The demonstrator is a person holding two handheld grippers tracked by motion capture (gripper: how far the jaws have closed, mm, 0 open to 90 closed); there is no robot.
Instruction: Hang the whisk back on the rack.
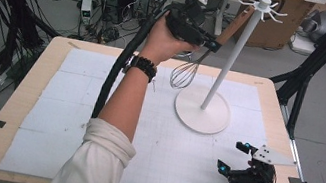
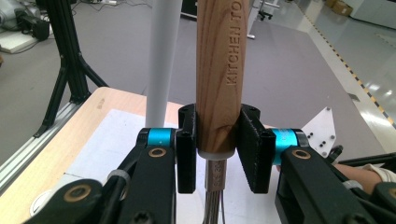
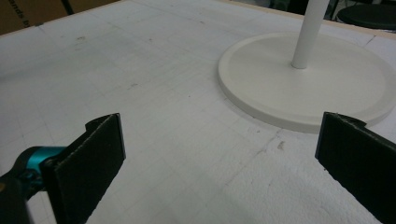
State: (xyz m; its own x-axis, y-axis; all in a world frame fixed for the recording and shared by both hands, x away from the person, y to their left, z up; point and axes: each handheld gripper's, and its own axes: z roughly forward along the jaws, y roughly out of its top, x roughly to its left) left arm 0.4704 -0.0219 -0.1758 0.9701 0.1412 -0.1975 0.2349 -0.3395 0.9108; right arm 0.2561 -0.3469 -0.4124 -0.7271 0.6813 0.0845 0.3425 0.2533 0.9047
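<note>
Hanging the wooden-handled wire whisk (image 1: 193,66) on the white hook stand (image 1: 231,63)

Left tool (image 2: 218,149) pinches the handle low; keep it upright, aim at the 12 o'clock hooks; right tool (image 3: 219,158) sits spread.

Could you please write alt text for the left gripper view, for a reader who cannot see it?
The left gripper grips an upright whisk by its wooden handle, its two black fingers pressed against the handle's lower end, with the wires hanging below. Just behind and to the left rises the white pole of a stand, above the white-covered table.
</note>
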